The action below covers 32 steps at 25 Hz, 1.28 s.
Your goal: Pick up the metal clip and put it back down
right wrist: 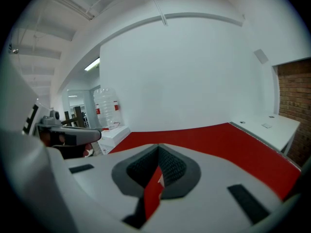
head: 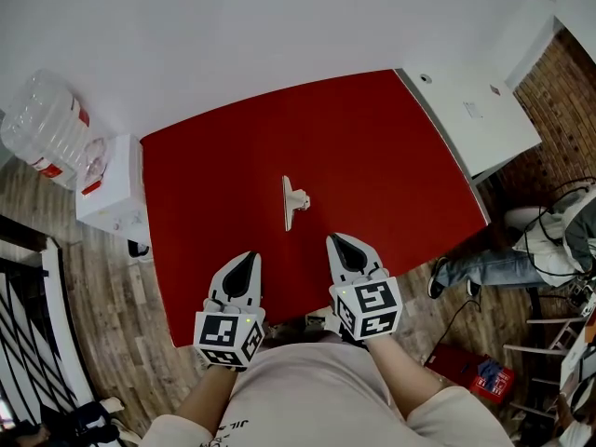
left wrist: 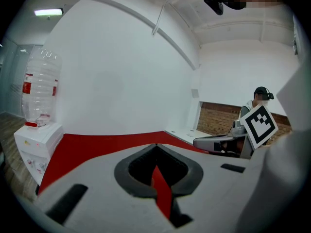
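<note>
On the table (head: 391, 156), mid-way: metal clip (head: 291, 201) lies ahead between both grippers, long axis pointing away | left gripper (head: 245, 262) fingers closed, empty | right gripper (head: 341, 244) fingers closed, empty, seemingly slightly nearer

Bright, even indoor light all round, ceiling strip (left wrist: 48, 12) glowing in left gripper view, second strip (right wrist: 92, 64) in right gripper view, only soft shadows on red counter (head: 372, 156), gripper views w/ heavy fisheye bend + black vignette at corners, close-up left tongs (left wrist: 156, 145) & right tongs (right wrist: 158, 147) blurry.
</note>
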Each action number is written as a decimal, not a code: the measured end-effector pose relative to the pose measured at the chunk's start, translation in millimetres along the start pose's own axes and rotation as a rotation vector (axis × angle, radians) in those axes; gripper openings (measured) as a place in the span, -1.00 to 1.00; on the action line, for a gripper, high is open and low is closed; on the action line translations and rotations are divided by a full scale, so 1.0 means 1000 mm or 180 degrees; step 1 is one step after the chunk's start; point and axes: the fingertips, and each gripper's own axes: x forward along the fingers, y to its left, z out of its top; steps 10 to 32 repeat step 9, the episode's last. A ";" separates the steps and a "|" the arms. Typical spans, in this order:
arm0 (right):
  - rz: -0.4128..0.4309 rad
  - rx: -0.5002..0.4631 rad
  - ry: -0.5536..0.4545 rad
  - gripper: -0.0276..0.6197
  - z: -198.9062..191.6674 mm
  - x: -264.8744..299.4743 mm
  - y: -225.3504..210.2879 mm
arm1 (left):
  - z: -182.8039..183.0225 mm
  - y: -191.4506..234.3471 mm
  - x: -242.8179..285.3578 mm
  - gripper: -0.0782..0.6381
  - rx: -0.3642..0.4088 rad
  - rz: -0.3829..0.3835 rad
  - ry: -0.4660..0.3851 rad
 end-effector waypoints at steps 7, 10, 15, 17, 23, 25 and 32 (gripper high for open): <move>0.0006 -0.0008 0.0024 -0.91 -0.004 -0.005 0.002 | -0.001 -0.003 -0.005 -0.77 -0.0008 0.0011 0.0003; 0.0006 0.0002 0.0034 -0.91 -0.005 -0.005 0.004 | -0.001 -0.002 -0.007 -0.77 -0.0011 0.0016 0.0010; 0.0006 0.0002 0.0034 -0.91 -0.005 -0.005 0.004 | -0.001 -0.002 -0.007 -0.77 -0.0011 0.0016 0.0010; 0.0006 0.0002 0.0034 -0.91 -0.005 -0.005 0.004 | -0.001 -0.002 -0.007 -0.77 -0.0011 0.0016 0.0010; 0.0006 0.0002 0.0034 -0.91 -0.005 -0.005 0.004 | -0.001 -0.002 -0.007 -0.77 -0.0011 0.0016 0.0010; 0.0006 0.0002 0.0034 -0.91 -0.005 -0.005 0.004 | -0.001 -0.002 -0.007 -0.77 -0.0011 0.0016 0.0010; 0.0006 0.0002 0.0034 -0.91 -0.005 -0.005 0.004 | -0.001 -0.002 -0.007 -0.77 -0.0011 0.0016 0.0010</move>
